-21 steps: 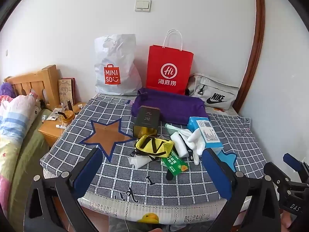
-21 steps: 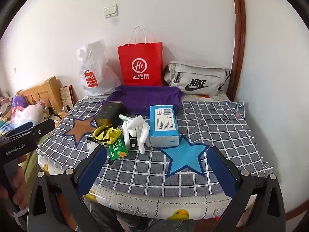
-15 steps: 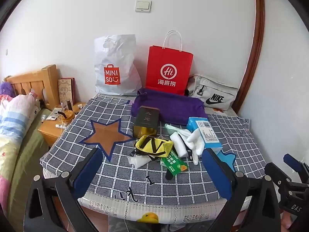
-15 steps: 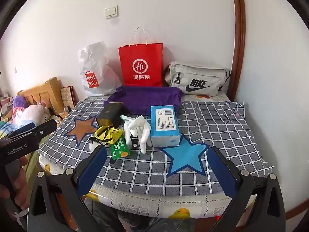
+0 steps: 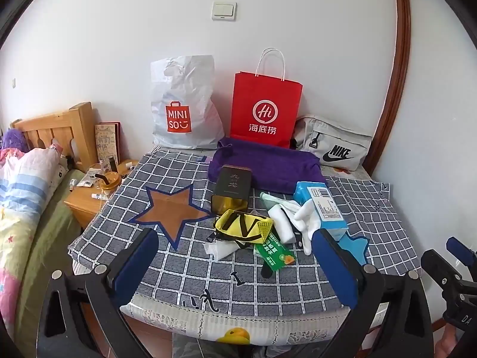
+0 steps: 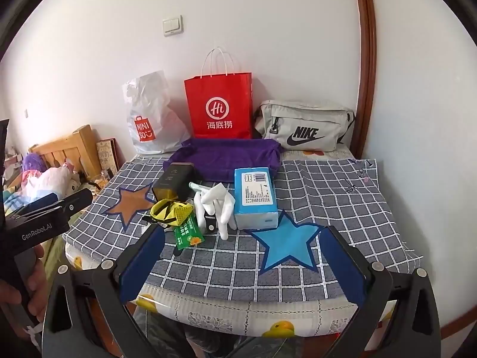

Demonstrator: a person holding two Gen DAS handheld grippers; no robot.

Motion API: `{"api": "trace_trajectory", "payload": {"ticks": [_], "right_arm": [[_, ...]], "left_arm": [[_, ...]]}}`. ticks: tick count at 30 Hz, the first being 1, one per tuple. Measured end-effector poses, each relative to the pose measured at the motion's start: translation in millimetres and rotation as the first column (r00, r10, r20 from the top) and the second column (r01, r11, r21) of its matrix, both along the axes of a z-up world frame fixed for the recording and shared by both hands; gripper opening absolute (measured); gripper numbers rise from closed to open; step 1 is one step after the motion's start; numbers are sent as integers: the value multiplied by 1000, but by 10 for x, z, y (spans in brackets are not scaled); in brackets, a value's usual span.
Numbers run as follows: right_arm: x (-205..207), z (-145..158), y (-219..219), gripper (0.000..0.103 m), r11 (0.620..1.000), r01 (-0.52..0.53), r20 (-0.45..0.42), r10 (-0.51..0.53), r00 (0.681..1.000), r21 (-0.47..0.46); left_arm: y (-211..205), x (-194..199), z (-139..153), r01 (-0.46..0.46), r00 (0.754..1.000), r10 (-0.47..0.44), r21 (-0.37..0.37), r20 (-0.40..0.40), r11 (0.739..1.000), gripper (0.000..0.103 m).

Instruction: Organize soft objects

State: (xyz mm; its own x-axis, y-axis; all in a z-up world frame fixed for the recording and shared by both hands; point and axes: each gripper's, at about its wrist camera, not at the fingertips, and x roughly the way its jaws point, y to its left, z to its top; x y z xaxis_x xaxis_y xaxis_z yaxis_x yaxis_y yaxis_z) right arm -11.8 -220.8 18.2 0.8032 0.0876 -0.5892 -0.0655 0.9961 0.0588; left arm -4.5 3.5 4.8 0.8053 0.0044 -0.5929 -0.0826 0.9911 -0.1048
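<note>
A small pile lies mid-table: a yellow mesh pouch [image 5: 243,226] [image 6: 172,211], white gloves [image 5: 301,219] [image 6: 216,204], a green packet [image 5: 272,252] [image 6: 187,234], a blue tissue pack [image 5: 325,207] [image 6: 255,198], a dark tin [image 5: 232,189] [image 6: 174,180] and a folded purple towel [image 5: 265,164] [image 6: 226,156] behind. My left gripper [image 5: 235,264] is open and empty at the table's front edge, short of the pile. My right gripper [image 6: 243,264] is open and empty, over the front edge near a blue star patch [image 6: 286,246].
A checked cloth [image 5: 179,268] covers the table. Against the wall stand a white MINISO bag [image 5: 184,110], a red paper bag [image 5: 265,110] and a grey Nike pouch [image 5: 334,143]. A bed [image 5: 23,185] and wooden nightstand [image 5: 89,200] are to the left.
Both grippers have drifted slightly; the view shifts a little. Nothing on the table has moved and both grippers stay open.
</note>
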Motion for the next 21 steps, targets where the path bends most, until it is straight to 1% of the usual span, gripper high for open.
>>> {"api": "trace_trajectory", "payload": {"ticks": [7,21], "right_arm": [[-14,28,-26,102,1000,2,4,-2,1000,10],[-17,32,-49,102,1000,4,7,-4,1000,15]], "left_arm": [[-58,3,17,8,1000,-8,20,-3,1000,103],[-68,1,26,8,1000,-8,20,-2,1000,103]]}}
